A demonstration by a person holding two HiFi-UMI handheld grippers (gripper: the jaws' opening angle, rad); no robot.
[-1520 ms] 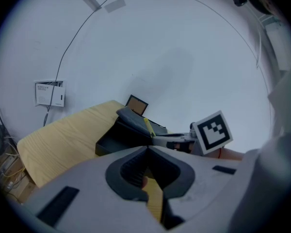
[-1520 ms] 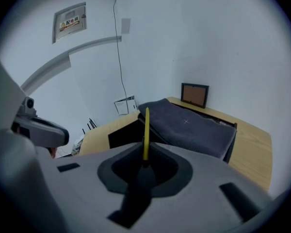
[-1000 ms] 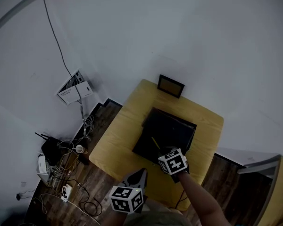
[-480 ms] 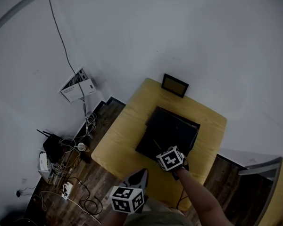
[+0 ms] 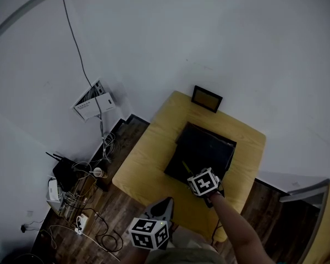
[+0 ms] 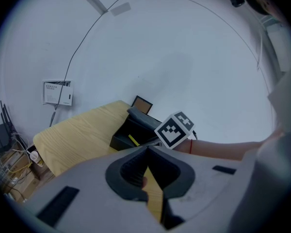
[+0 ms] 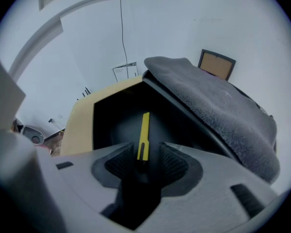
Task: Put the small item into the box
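An open black box (image 5: pixel 204 145) stands on the yellow table (image 5: pixel 148 158), its grey lid (image 7: pixel 213 106) tipped back. A thin yellow item (image 5: pixel 185 168) stands in the box near its front wall. My right gripper (image 5: pixel 191 175) is at that front edge and its jaws are opening. The yellow item (image 7: pixel 144 135) rises between the pads (image 7: pixel 118 165) with a gap on each side. My left gripper (image 5: pixel 165 202) hangs off the table's near edge, low in the head view. Its jaws (image 6: pixel 146 148) are shut on nothing, and it looks toward the box (image 6: pixel 131 132).
A small dark-framed panel (image 5: pixel 207 98) leans on the wall at the table's far edge. A white wall box (image 5: pixel 91 100) with a cable hangs to the left. Routers and tangled cables (image 5: pixel 71 186) lie on the wooden floor left of the table.
The head view has drifted a little. The right gripper stays at the box's near edge with the yellow item ahead of it. The left gripper has not moved.
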